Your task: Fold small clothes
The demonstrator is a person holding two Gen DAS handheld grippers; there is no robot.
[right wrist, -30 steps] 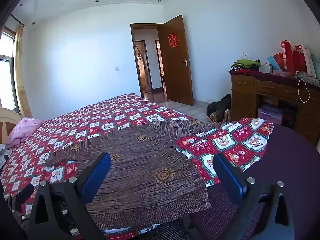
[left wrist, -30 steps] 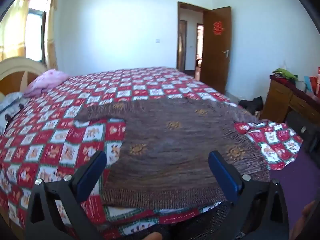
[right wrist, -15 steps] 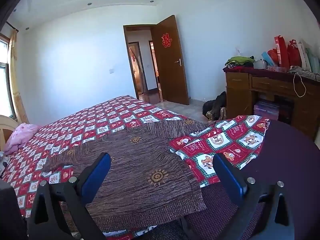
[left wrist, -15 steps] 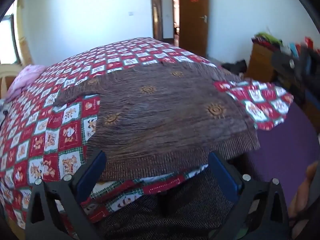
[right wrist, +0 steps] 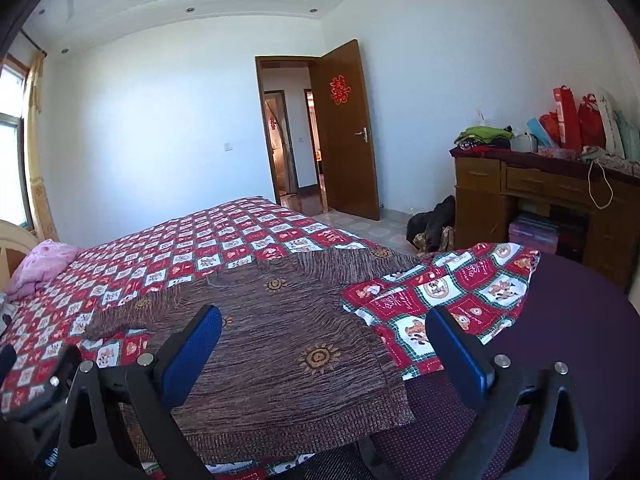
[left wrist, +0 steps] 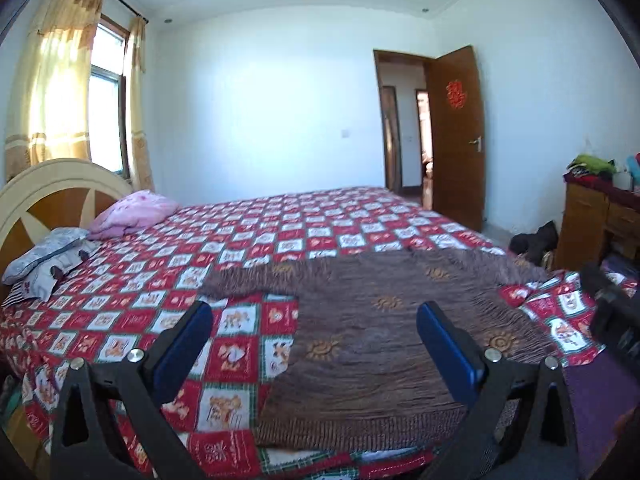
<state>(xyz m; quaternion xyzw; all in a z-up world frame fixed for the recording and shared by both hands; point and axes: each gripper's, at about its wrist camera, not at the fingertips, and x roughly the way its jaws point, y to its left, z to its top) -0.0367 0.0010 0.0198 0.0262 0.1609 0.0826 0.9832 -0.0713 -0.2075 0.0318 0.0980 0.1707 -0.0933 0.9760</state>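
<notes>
Your left tongs (left wrist: pixel 314 336) hang spread wide with nothing between them, above the near edge of the bed (left wrist: pixel 280 224). Your right tongs (right wrist: pixel 322 338) are just as wide apart and empty. The brown sweater (left wrist: pixel 372 332) lies flat on the checked bedspread, hem toward you, one sleeve stretched left.

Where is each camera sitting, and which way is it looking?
Left wrist view: sits on the left gripper, low at the bed's near edge, looking along its open blue-padded fingers across the brown knitted sweater with sun motifs toward the cream headboard and curtained window.
Right wrist view: sits on the right gripper, fingers open too, facing across the sweater toward the open brown door and cluttered wooden desk.
Both share the sweater, red patchwork quilt, pink pillow and door.
</notes>
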